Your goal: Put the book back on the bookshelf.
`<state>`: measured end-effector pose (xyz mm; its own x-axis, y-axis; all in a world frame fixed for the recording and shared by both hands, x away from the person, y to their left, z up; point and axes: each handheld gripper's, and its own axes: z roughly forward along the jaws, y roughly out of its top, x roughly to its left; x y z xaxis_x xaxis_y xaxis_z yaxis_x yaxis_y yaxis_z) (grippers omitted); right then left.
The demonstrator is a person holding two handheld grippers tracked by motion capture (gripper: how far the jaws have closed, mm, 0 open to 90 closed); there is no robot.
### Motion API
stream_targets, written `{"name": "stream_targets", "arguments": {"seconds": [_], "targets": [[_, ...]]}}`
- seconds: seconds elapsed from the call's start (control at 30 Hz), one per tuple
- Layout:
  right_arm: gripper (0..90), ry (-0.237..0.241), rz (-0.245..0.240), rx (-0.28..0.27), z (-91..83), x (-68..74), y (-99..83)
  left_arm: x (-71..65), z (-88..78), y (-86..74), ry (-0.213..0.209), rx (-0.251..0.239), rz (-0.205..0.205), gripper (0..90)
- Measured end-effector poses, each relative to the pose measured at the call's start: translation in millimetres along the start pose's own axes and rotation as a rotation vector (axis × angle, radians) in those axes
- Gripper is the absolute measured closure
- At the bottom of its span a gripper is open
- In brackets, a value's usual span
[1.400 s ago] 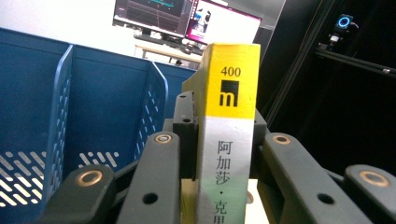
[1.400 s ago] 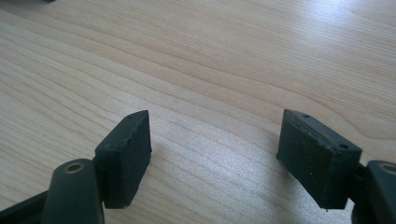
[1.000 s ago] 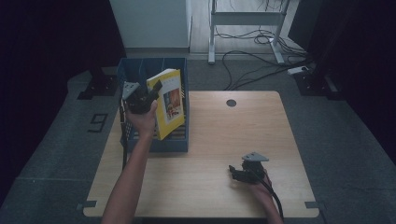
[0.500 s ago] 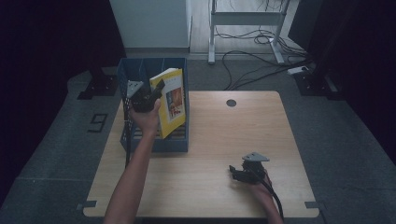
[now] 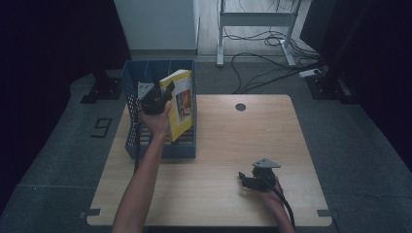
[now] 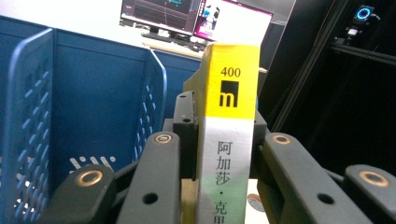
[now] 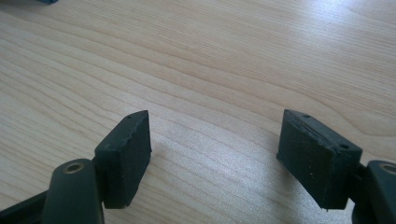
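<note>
Grippers at a wooden table, one idle and one holding a book.
Nearest, the right gripper (image 5: 247,180) rests low over the bare table (image 5: 228,145), jaws wide with nothing between them. Farther off, the left gripper (image 5: 163,96) clamps the spine of a yellow book (image 5: 180,104), held upright above the blue crate (image 5: 160,148) at the table's far left corner.

Yellow book (image 5: 180,104) upright, spine (image 6: 229,140) clamped, over blue crate (image 5: 163,148) right compartment
</note>
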<state>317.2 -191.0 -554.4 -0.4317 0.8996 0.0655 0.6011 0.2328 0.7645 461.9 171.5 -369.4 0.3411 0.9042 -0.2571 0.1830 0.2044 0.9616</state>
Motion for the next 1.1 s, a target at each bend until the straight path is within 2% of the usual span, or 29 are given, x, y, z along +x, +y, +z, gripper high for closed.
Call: {"name": "stream_targets", "arguments": {"seconds": [0.23, 0.47, 0.57, 0.7, 1.1], "targets": [[24.8, 0.002, 0.002, 0.000, 0.0, -0.3, 0.0, 0.8, 9.8, -3.7, 0.019, 0.004, 0.003, 74.8], [24.7, -0.001, -0.001, 0.001, 0.0, 0.1, 0.0, 1.9, 16.2, -11.0, 0.028, 0.029, 0.006, 74.8], [24.7, -0.002, -0.002, 0.002, 0.1, 0.4, 0.1, 1.3, 17.1, -14.4, 0.026, 0.020, 0.009, 74.8], [24.8, -0.002, -0.003, 0.002, 0.1, 0.4, 0.1, 2.5, 20.1, -18.9, 0.031, 0.038, 0.005, 74.8], [24.4, -0.014, -0.016, 0.008, 0.6, 2.4, 0.2, 6.2, 23.8, -32.7, 0.046, 0.049, -0.010, 74.5]]}}
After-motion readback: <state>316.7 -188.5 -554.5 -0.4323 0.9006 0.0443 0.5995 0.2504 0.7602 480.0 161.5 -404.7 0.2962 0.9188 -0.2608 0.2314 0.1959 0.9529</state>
